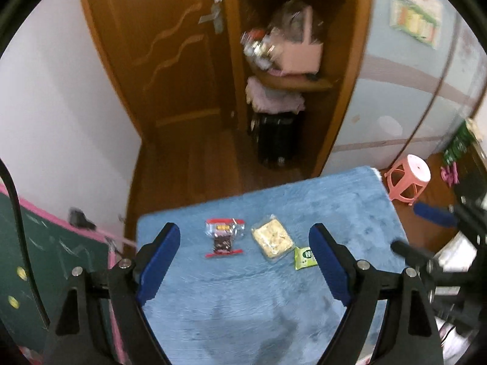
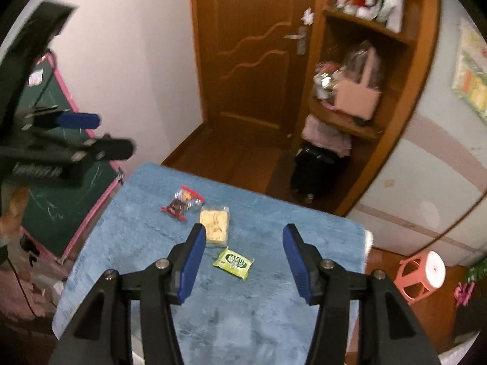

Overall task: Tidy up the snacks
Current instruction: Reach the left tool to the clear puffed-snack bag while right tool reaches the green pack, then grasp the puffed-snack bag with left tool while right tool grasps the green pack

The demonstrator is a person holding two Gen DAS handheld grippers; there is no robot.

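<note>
Both grippers, left [image 1: 245, 240] and right [image 2: 242, 241], hover wide and empty above the blue mat [image 2: 274, 304], apparently sizing up three packets near its far end: red [image 2: 181, 203], yellow [image 2: 215, 223], green [image 2: 233, 262].

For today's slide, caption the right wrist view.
Open right claw above blue mat with three snack packets: red-edged, yellow, green.
</note>
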